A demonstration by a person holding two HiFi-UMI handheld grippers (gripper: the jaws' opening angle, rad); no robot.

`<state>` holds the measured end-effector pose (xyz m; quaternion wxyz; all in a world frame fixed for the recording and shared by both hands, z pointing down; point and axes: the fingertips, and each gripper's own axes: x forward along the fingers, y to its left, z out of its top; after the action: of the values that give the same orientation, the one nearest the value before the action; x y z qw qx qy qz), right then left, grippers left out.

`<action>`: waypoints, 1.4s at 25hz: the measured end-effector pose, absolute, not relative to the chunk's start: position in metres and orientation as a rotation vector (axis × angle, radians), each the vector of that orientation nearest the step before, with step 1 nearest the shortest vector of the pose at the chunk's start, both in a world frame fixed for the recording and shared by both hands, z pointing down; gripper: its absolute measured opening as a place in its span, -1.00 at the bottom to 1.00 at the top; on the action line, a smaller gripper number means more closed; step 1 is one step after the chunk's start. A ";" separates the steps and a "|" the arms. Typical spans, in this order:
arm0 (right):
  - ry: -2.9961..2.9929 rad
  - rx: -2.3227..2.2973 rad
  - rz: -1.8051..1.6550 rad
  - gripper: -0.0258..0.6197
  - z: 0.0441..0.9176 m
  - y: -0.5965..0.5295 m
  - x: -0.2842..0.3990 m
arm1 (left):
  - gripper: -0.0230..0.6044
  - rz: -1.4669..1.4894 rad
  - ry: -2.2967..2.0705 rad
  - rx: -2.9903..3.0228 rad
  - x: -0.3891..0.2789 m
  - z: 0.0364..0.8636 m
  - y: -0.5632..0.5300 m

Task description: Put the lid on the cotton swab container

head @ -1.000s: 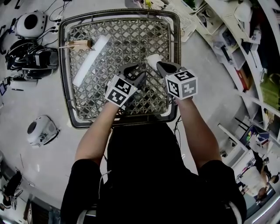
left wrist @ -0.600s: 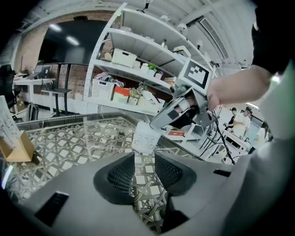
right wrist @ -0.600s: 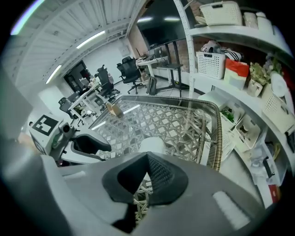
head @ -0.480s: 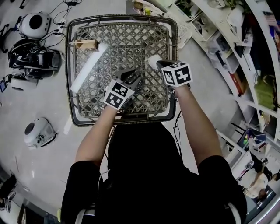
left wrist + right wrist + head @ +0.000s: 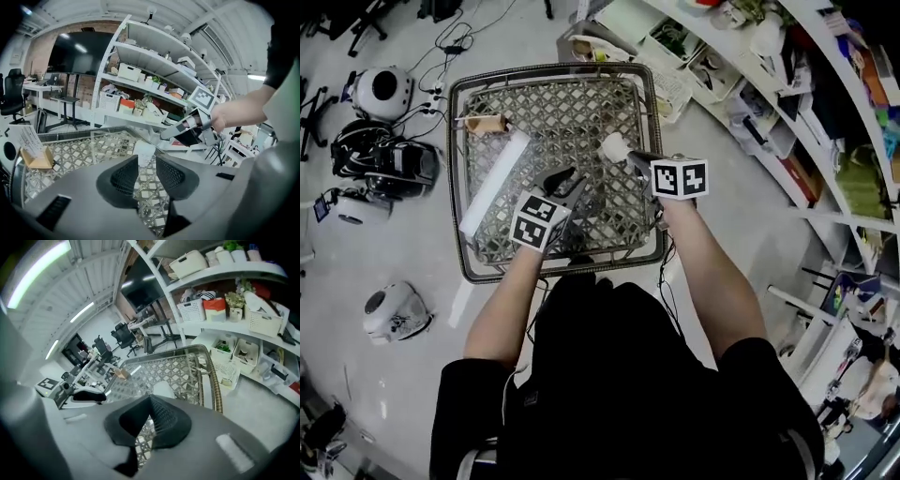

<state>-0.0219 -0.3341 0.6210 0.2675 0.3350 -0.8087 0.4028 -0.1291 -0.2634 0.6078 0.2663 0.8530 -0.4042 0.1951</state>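
Firstly, cotton swab container: white and translucent, sitting over the far right part of the lattice table, right at the tips of the right gripper; whether its lid is on is not showing clearly.
Right gripper: reaching in from the near right, its jaws pinching together on the container's near edge.
Left gripper: hovering left of the container and apart from it. Its jaws are standing apart with nothing between them, and have just been closing.
Marker cubes: black-and-white square patterns are showing on the right gripper and the left gripper.
Card stand: standing at the table's far left, holding a printed card too small to read.
White bar: lying slantwise along the table's left side.
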 end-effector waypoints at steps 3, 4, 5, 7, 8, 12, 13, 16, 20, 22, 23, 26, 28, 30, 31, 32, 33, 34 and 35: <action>-2.247 0.961 1.136 -0.89 0.598 -0.320 0.001 | -0.55 0.525 -1.090 2.330 -0.118 0.591 -0.263; -2.264 0.983 1.147 -0.89 0.591 -0.316 0.010 | -0.56 0.522 -1.090 2.339 -0.114 0.585 -0.262; -2.281 1.004 1.155 -0.89 0.585 -0.312 0.019 | -0.56 0.518 -1.092 2.348 -0.110 0.579 -0.262; -2.317 1.036 1.169 -0.89 0.571 -0.303 0.034 | -0.56 0.508 -1.103 2.364 -0.104 0.566 -0.260; -2.339 1.047 1.171 -0.89 0.564 -0.298 0.041 | -0.57 0.503 -1.111 2.370 -0.102 0.559 -0.259; -2.432 1.098 1.124 -0.89 0.530 -0.285 0.062 | -0.58 0.484 -1.156 2.377 -0.100 0.530 -0.252; -2.455 1.117 1.100 -0.89 0.521 -0.283 0.068 | -0.59 0.480 -1.167 2.378 -0.100 0.524 -0.250; -2.519 1.158 1.040 -0.90 0.493 -0.272 0.088 | -0.60 0.471 -1.197 2.383 -0.093 0.506 -0.239; -2.610 1.182 0.946 -0.90 0.458 -0.254 0.106 | -0.61 0.441 -1.249 2.393 -0.093 0.477 -0.223; -2.652 1.204 0.890 -0.90 0.438 -0.246 0.114 | -0.61 0.429 -1.272 2.398 -0.095 0.462 -0.215; -2.674 1.222 0.864 -0.90 0.428 -0.242 0.119 | -0.62 0.426 -1.281 2.403 -0.096 0.454 -0.212; -2.733 1.277 0.793 -0.90 0.400 -0.230 0.135 | -0.63 0.422 -1.307 2.428 -0.094 0.433 -0.202; -2.769 1.304 0.747 -0.90 0.383 -0.222 0.145 | -0.63 0.417 -1.332 2.454 -0.093 0.419 -0.196; -2.804 1.326 0.701 -0.90 0.367 -0.214 0.154 | -0.63 0.404 -1.358 2.480 -0.091 0.404 -0.191; -2.819 1.335 0.677 -0.90 0.359 -0.209 0.158 | -0.63 0.390 -1.367 2.490 -0.089 0.397 -0.188; -2.831 1.344 0.651 -0.90 0.352 -0.206 0.162 | -0.64 0.374 -1.372 2.500 -0.087 0.390 -0.185; -2.843 1.351 0.627 -0.90 0.345 -0.202 0.166 | -0.64 0.359 -1.374 2.508 -0.085 0.383 -0.182; -2.857 1.355 0.603 -0.90 0.338 -0.198 0.170 | -0.64 0.347 -1.372 2.516 -0.083 0.378 -0.180; -2.873 1.357 0.582 -0.90 0.331 -0.194 0.173 | -0.64 0.338 -1.369 2.524 -0.081 0.373 -0.177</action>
<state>0.1727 -0.1944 0.3311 -0.0444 0.4197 -0.8885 0.1800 -0.0807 -0.1772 0.3729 0.1249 0.8661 -0.4699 0.1158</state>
